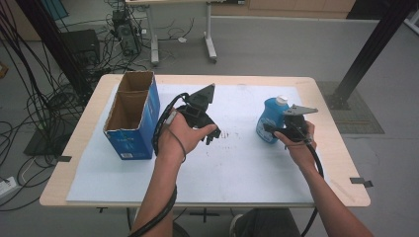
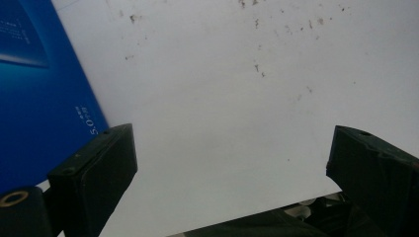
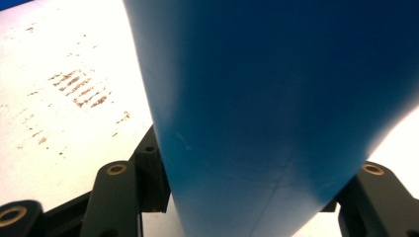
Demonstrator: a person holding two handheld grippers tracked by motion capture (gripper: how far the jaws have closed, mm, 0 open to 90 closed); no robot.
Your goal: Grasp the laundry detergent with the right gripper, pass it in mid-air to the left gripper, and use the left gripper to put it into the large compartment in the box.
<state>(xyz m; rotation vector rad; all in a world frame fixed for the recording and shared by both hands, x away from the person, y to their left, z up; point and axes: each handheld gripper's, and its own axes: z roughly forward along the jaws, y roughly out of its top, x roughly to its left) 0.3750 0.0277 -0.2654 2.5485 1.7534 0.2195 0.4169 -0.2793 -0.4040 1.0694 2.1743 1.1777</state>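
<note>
bottle (image 1: 270,120) base hidden behind my right gripper (image 1: 276,129), jaws clamped on it. my left gripper (image 1: 209,134) tilted beside box (image 1: 132,118), jaws apart, empty.

Your right tool (image 3: 247,197) has a blue bottle (image 3: 276,98) between its two black jaws, one pressing each side of the body. The bottle rises close and large. To its left lies the white worktop (image 3: 64,128), marked with brown smudges and short streaks.
</note>
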